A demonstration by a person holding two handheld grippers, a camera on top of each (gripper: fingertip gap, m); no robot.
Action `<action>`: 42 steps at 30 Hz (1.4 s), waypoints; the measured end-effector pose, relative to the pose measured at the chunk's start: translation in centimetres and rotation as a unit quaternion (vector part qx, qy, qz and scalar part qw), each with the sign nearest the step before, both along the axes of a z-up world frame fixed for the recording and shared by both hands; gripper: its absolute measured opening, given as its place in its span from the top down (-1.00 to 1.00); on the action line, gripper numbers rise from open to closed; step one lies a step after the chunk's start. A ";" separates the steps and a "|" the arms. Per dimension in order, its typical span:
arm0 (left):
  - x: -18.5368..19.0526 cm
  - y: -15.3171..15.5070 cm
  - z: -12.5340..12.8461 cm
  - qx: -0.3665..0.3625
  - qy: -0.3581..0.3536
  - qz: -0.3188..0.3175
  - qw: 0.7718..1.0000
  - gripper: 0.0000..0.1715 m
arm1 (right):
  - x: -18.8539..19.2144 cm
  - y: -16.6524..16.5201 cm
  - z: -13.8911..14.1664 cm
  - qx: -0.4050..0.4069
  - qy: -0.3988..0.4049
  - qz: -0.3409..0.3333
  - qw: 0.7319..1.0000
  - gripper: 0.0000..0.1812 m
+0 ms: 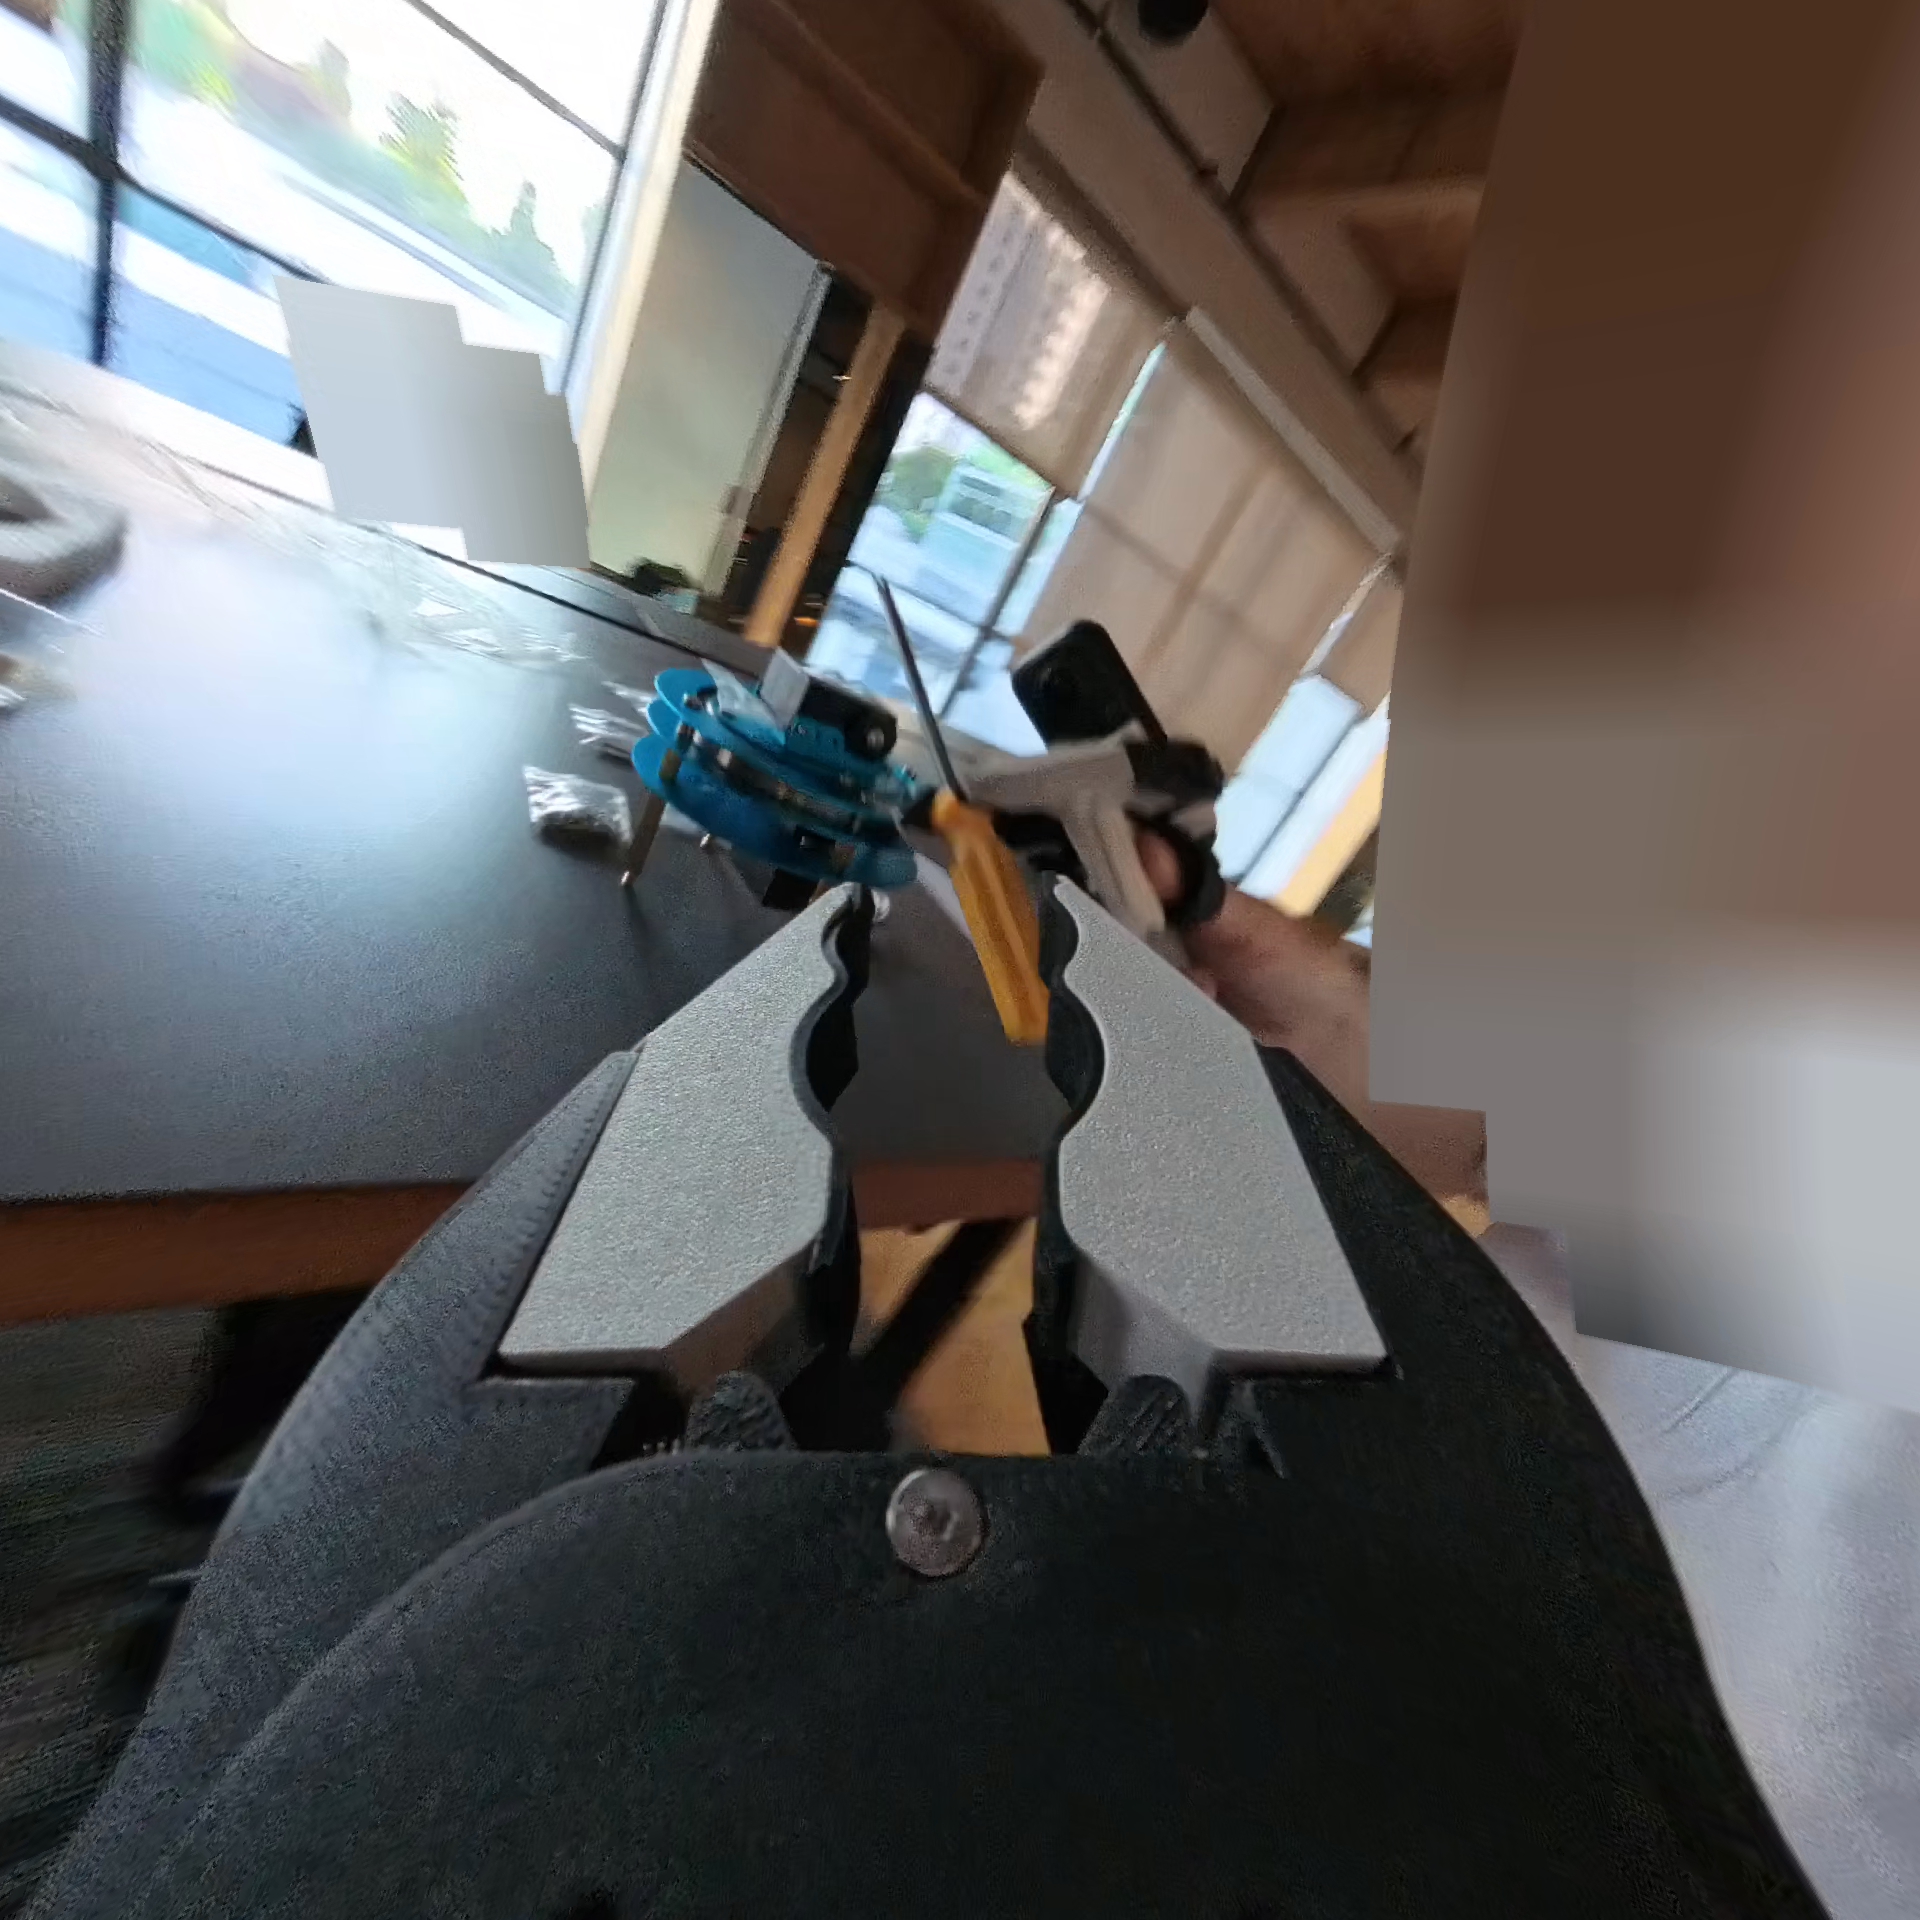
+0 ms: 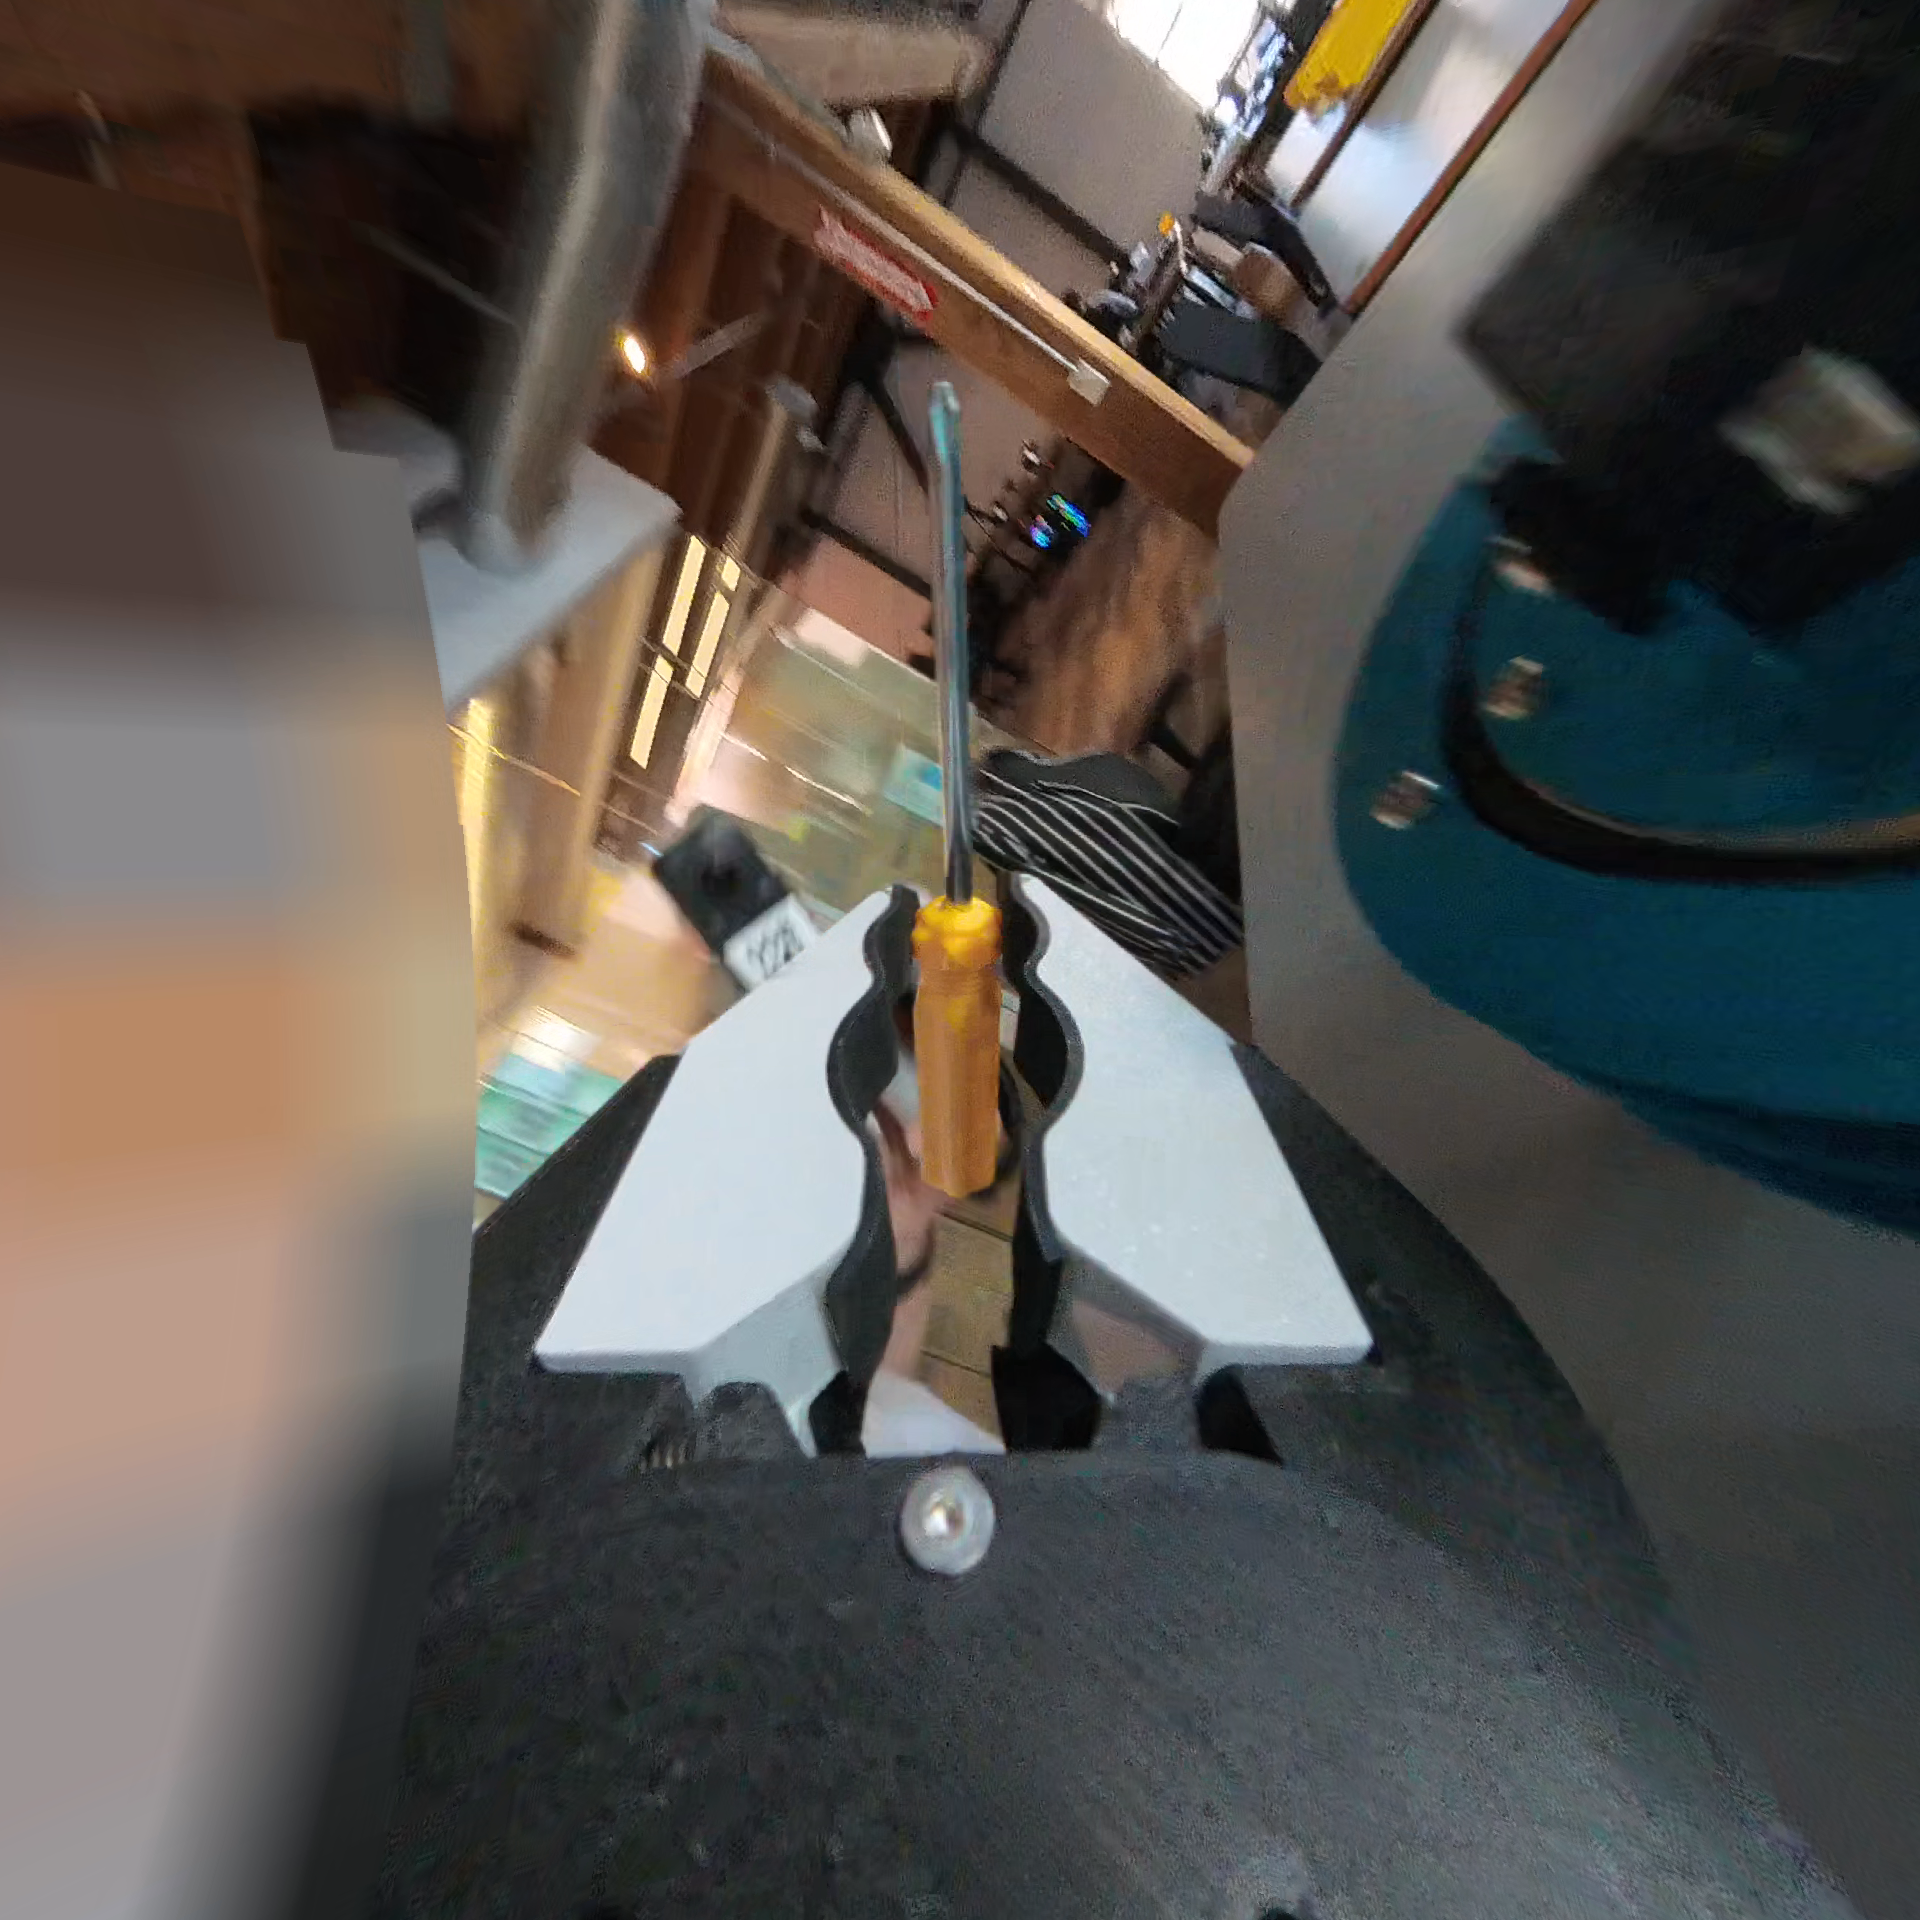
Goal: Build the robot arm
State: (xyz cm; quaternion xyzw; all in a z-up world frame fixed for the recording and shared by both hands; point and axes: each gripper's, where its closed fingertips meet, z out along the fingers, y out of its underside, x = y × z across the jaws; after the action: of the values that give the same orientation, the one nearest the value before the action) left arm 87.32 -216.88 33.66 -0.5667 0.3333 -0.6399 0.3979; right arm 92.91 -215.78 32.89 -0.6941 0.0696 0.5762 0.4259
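Observation:
My left gripper [image 1: 951,902] is open and empty, low over the near edge of a dark table [image 1: 312,987]. Its left fingertip [image 1: 840,912] is just short of a blue stacked-plate robot assembly [image 1: 774,790] standing on the table. My right gripper [image 2: 958,902] is shut on the orange handle of a screwdriver [image 2: 956,1049], whose thin metal shaft points up and away. In the left wrist view the right gripper [image 1: 1049,781] holds the screwdriver [image 1: 1000,925] just right of the assembly. The assembly fills the right of the right wrist view [image 2: 1662,831], blurred.
Small clear bags of parts [image 1: 577,816] lie on the table left of the assembly. A pale coiled rope-like thing [image 1: 57,540] sits at the far left. The table's wooden front edge [image 1: 208,1242] runs below my left fingers. A hand [image 1: 1262,966] holds the right gripper.

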 end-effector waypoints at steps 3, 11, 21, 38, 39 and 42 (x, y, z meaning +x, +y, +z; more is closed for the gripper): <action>1.1 2.9 1.8 -0.065 -0.031 -0.090 0.993 0.72 | -1.5 -0.1 0.1 0.021 -0.111 0.012 0.994 0.82; 6.0 1.8 2.8 -0.054 0.005 -0.194 0.979 0.73 | -1.1 -0.3 -1.3 0.027 -0.415 -0.032 0.909 0.82; 7.6 -1.5 1.0 -0.106 0.003 -0.284 0.953 0.98 | -0.2 -2.8 -3.0 0.000 -0.448 -0.059 0.892 0.82; -0.2 15.9 2.5 -0.106 -0.059 -0.236 0.964 0.48 | -4.1 9.5 -2.4 -0.002 -0.479 -0.214 0.851 0.83; -1.4 18.8 2.0 -0.070 -0.049 -0.206 0.975 0.43 | -3.3 11.3 -3.0 -0.019 -0.498 -0.239 0.833 0.83; -7.0 26.6 0.6 0.026 -0.018 -0.147 0.989 0.55 | -0.6 16.0 -4.9 -0.076 -0.536 -0.309 0.782 0.83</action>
State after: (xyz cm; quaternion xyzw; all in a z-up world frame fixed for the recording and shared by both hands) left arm 80.36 -190.24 34.29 -0.4900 0.4220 -0.6924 0.3200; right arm 92.30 -199.78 28.00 -0.8624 0.0845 -0.0580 0.4957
